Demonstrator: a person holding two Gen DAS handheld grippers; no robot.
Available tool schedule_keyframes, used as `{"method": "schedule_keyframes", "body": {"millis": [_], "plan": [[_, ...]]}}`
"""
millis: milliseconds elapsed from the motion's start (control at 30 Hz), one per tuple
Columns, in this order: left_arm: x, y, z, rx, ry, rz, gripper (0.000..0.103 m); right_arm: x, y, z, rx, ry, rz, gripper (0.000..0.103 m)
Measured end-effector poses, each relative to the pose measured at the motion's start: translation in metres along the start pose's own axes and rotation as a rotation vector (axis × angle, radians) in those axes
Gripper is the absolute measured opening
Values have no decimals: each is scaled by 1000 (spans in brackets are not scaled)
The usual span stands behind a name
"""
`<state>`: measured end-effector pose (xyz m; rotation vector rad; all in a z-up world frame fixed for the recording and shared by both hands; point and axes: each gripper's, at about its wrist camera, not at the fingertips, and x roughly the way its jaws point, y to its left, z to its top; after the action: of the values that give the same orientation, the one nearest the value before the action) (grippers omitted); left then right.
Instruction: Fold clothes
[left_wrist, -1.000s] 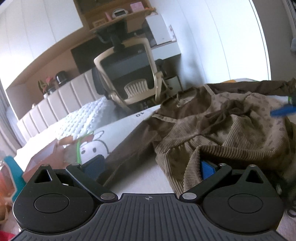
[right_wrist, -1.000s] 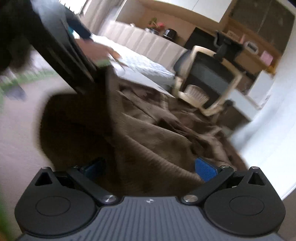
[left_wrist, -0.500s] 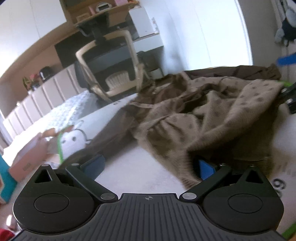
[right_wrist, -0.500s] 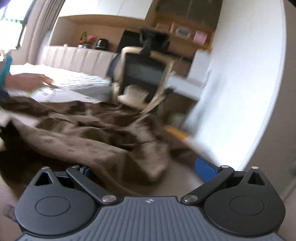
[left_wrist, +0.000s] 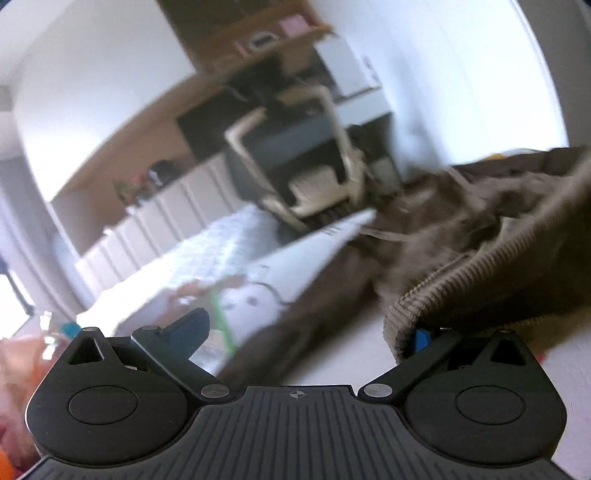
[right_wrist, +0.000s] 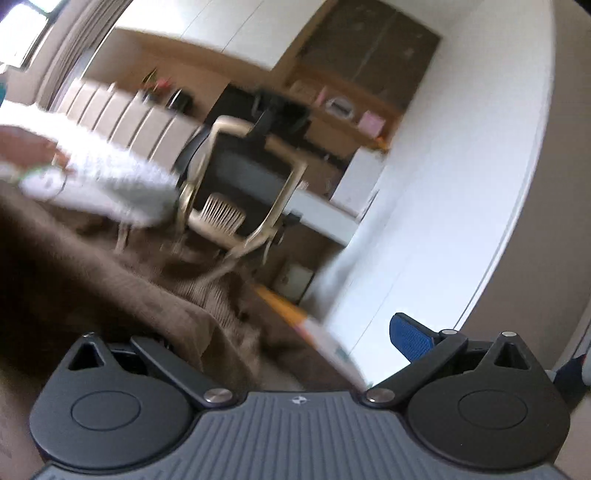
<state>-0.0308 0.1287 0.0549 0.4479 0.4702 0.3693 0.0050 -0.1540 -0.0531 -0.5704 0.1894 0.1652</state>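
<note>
A brown corduroy garment (left_wrist: 476, 236) lies crumpled on a pale surface (left_wrist: 343, 339); its ribbed hem (left_wrist: 454, 280) drapes over my left gripper's right fingertip (left_wrist: 421, 338). The left gripper (left_wrist: 304, 332) is open, its fingers wide apart with nothing clamped between them. In the right wrist view the same brown garment (right_wrist: 110, 288) fills the lower left and covers my right gripper's left finger. The right gripper (right_wrist: 288, 339) is also open; its blue right pad (right_wrist: 410, 336) hangs free in the air. Both views are blurred by motion.
A beige-framed office chair (left_wrist: 314, 170) (right_wrist: 240, 192) stands behind the garment at a desk (right_wrist: 325, 214). A white quilted bed (left_wrist: 207, 258) with a padded headboard (left_wrist: 166, 218) lies to the left. A white wall (right_wrist: 443, 184) is at the right.
Both cameras have swung and tilted, with heavy blur. The garment's hem has lifted and now hangs over my left gripper's right finger. The person's hand seen earlier is out of view.
</note>
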Motion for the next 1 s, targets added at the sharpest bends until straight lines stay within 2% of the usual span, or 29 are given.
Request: {"method": "schedule_keyframes", "body": {"millis": [100,167,233,333,467,533,600,733,867,1000], "plan": [[2,-10,-14,29,38,-21,103,9,18,-23,-108,118,44,103],[9,-20,-29,54,84,-76,103,11,20,-35,-146,143,11,103],[12,-28,-39,107,121,-116,103,3,0,-26,-108,102,-73,103],[-2,-18,-35,184,49,-89,103,-14,-34,-8,-39,26,-182,103],[-31,2,-13,200,-59,-24,103,-52,-56,8,-39,-48,-214,103],[-39,3,-14,224,-65,-8,103,-63,-56,0,-72,-16,-160,103],[-41,0,-25,250,-29,-38,103,-70,-52,-18,-115,63,-66,103],[-42,-20,-65,366,94,-160,103,-79,-42,-62,-160,217,114,103],[-46,-26,-85,442,162,-261,103,-92,-56,-76,-128,235,211,103],[-52,-4,-80,376,188,-358,103,-104,-68,-74,-152,199,306,103]]}}
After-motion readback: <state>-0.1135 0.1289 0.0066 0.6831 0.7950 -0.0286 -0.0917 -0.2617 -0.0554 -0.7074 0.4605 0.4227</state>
